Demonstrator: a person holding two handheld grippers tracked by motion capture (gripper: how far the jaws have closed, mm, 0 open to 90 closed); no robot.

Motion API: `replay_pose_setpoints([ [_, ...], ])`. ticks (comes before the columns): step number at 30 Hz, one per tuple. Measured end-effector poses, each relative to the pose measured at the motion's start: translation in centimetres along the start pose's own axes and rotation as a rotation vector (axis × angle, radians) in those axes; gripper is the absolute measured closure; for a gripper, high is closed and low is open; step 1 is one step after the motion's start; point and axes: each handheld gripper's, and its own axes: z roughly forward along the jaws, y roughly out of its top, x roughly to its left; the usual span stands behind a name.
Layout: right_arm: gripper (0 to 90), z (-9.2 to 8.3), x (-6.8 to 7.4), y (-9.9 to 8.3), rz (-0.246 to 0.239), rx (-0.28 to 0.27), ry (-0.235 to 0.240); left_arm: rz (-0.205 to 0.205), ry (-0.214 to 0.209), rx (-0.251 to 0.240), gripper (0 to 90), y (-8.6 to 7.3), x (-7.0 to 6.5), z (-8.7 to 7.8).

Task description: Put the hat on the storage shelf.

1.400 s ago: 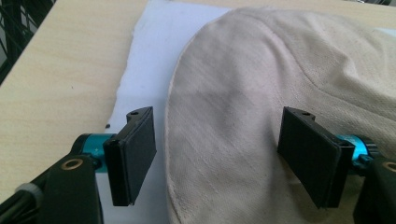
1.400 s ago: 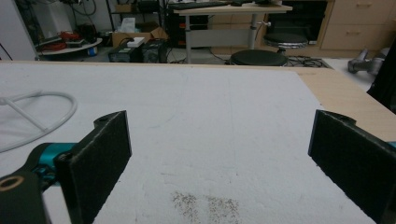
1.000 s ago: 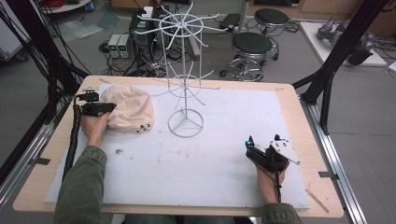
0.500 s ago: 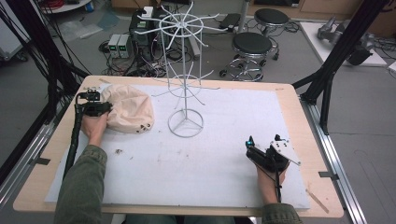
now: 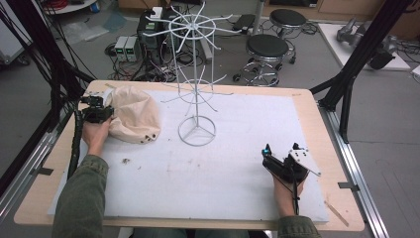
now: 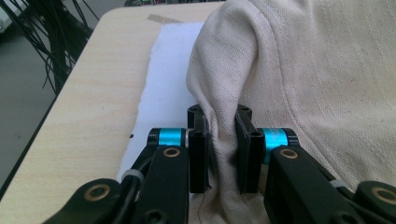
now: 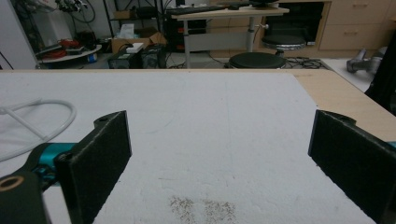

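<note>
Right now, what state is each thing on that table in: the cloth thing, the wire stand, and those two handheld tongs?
Cream cloth cap: lying crumpled on the white mat, a fold of its edge pinched.
Left tongs: have just been closing, now shut on that fold of the cap.
Right tongs: open wide, nothing between them, resting low over the mat.
White wire rack: upright on its ring base, hooks bare.
White mat: flat, with a few dark specks.

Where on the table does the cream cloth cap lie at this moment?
In the high view, the cream cloth cap lies at the table's far left, just left of the white wire rack, with the left tongs pinching its edge.
</note>
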Motion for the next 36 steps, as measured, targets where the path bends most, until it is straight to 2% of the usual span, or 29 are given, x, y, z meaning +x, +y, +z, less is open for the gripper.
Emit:
replay_pose_setpoints([
  [3,4.8,0.0,0.0,0.0,0.001,-0.001,0.001,0.001,-0.014,-0.016,77.9,0.3,0.3,-0.6],
  [6,4.8,-0.1,0.0,0.1,-0.002,-0.009,-0.003,0.002,-0.070,-0.048,77.7,0.6,0.6,-1.5],
  [14,4.8,-0.3,-0.1,0.2,0.012,-0.022,-0.005,0.039,-0.158,-0.190,77.6,1.9,1.0,-5.1],
  [18,4.8,-0.3,-0.1,0.2,0.007,-0.019,-0.005,0.013,-0.200,-0.251,77.6,2.3,1.3,-6.6],
  [22,4.8,-0.3,0.0,0.2,0.002,-0.019,-0.001,-0.013,-0.266,-0.307,77.6,2.6,1.6,-8.0],
  [26,4.8,-0.3,-0.1,0.2,0.000,-0.023,-0.002,-0.027,-0.315,-0.364,77.6,2.8,1.7,-9.3],
  [36,4.8,-0.4,-0.1,0.2,0.009,-0.025,0.003,-0.031,-0.451,-0.469,77.5,3.1,2.1,-12.5],
])
